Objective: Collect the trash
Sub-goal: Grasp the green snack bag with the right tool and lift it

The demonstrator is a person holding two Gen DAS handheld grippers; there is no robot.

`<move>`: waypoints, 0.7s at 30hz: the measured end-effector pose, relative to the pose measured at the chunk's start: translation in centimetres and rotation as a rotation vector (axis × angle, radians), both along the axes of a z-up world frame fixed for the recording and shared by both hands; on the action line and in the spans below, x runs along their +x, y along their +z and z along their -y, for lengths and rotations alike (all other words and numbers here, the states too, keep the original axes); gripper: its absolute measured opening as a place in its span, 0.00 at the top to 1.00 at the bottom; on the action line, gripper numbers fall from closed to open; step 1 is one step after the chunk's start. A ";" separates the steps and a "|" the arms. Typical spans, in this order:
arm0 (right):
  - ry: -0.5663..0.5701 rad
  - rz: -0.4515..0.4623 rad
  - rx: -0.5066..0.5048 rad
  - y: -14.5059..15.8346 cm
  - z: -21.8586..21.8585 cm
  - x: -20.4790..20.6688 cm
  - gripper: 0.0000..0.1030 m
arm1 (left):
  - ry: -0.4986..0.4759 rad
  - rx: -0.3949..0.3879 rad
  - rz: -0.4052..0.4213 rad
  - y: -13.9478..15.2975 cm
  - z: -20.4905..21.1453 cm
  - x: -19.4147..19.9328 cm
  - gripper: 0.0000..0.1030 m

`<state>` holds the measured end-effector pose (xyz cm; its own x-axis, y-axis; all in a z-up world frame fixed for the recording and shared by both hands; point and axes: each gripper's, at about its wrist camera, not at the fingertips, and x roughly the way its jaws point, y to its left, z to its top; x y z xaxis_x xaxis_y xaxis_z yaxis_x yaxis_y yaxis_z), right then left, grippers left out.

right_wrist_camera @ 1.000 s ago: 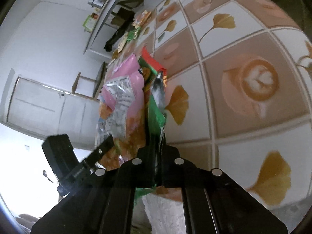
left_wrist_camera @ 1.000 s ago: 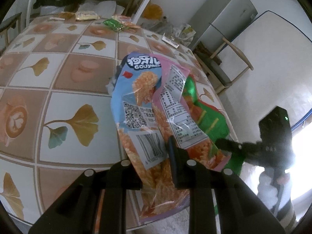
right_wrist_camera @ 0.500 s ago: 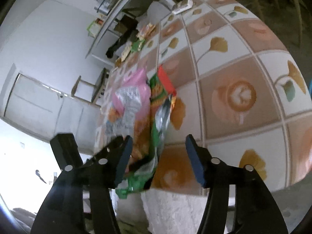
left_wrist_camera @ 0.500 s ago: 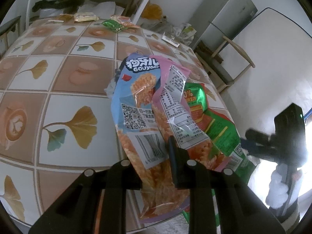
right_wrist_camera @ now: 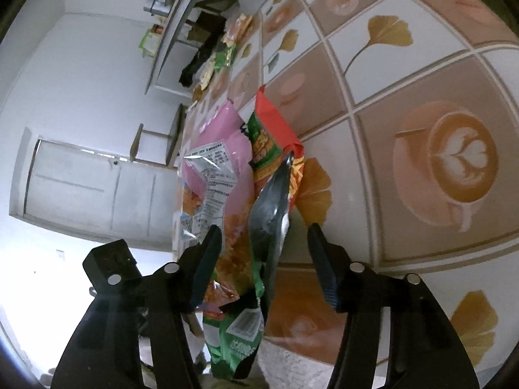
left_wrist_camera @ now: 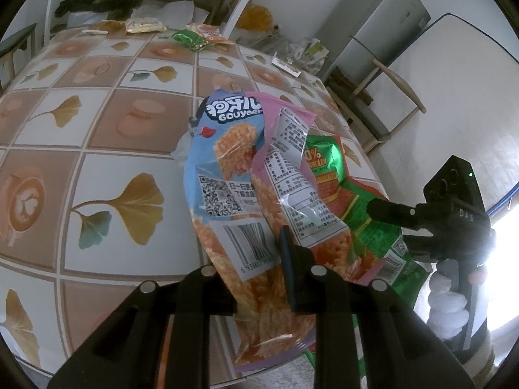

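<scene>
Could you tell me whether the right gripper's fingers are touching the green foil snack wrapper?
Apart: the right wrist view shows both fingers clear of the green foil snack wrapper.

1. This looks like a room in a home.
2. The bench (left_wrist_camera: 107,149) has a cloth with leaf and coffee cup pictures.
3. A grey fridge (left_wrist_camera: 373,22) and a wooden chair (left_wrist_camera: 386,97) stand by white walls.

right gripper (right_wrist_camera: 264,256) jaws parted — green wrapper (right_wrist_camera: 269,214) released, unclamped
</scene>
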<state>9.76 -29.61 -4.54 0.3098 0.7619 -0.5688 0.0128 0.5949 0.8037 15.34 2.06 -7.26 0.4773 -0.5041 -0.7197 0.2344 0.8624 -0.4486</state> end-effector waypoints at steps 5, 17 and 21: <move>0.014 -0.013 -0.001 -0.1 -0.4 0.0 0.60 | 0.001 0.000 0.000 0.0 0.0 0.0 0.80; -0.003 -0.040 0.011 -1.2 -0.4 -0.9 0.90 | 0.000 0.005 0.002 0.0 0.1 -0.1 0.80; -0.012 -0.037 0.013 -1.4 0.1 -1.0 0.96 | 0.001 0.004 0.002 0.0 0.1 -0.1 0.80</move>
<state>8.72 -29.67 -5.94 0.2976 0.7658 -0.5701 0.0499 0.5838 0.8103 15.25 1.91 -7.28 0.4791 -0.5009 -0.7207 0.2340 0.8643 -0.4452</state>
